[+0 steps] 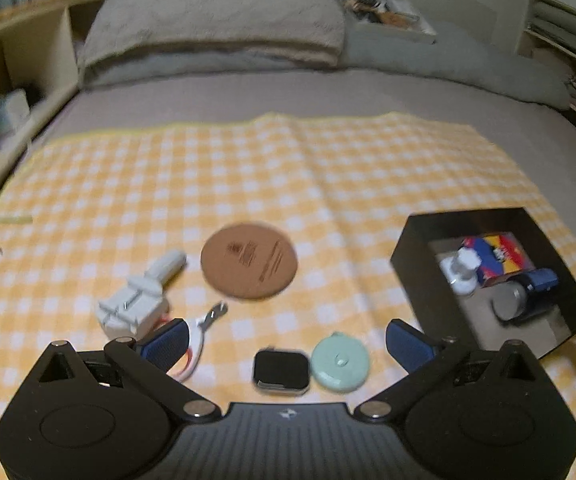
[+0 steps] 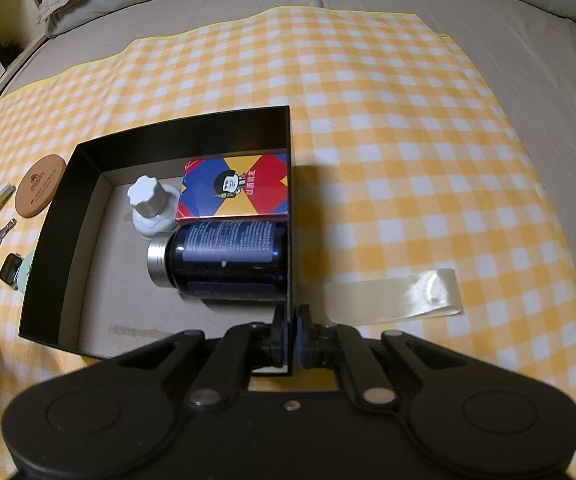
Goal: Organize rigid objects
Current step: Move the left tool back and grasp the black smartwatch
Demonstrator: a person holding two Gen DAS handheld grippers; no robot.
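Your left tongs [image 1: 288,344] stand spread wide with nothing gripped, their blue fingers [image 1: 167,342] hanging over the checked cloth [image 1: 248,168]. Between those fingers, lying on the cloth, are a small black watch face [image 1: 281,372] and, touching its right side, a round mint-green tape measure [image 1: 340,361]. By the left finger lie white nail clippers with orange handles [image 1: 200,332] and a white plastic tool [image 1: 140,300]. Beyond them rests a round cork coaster [image 1: 249,266].

Your right tongs [image 2: 291,340] are pinched shut on the right wall of the black box [image 2: 64,240], near its front corner. Inside the box, a dark blue jar with a silver lid [image 2: 224,260] lies on its side against that right wall. Just behind it, a colourful card box [image 2: 234,186] sits in the far right corner. A white bottle with a ridged cap [image 2: 150,204] stands just to the left of the card box. The rest of the box floor is bare cardboard.

Outside the box, right of the gripped wall, a strip of clear tape [image 2: 396,294] lies on the cloth. The cloth is spread over a bed [image 1: 368,92], with pillows [image 1: 216,20] at the far end and wooden shelves [image 1: 16,52] on the left.
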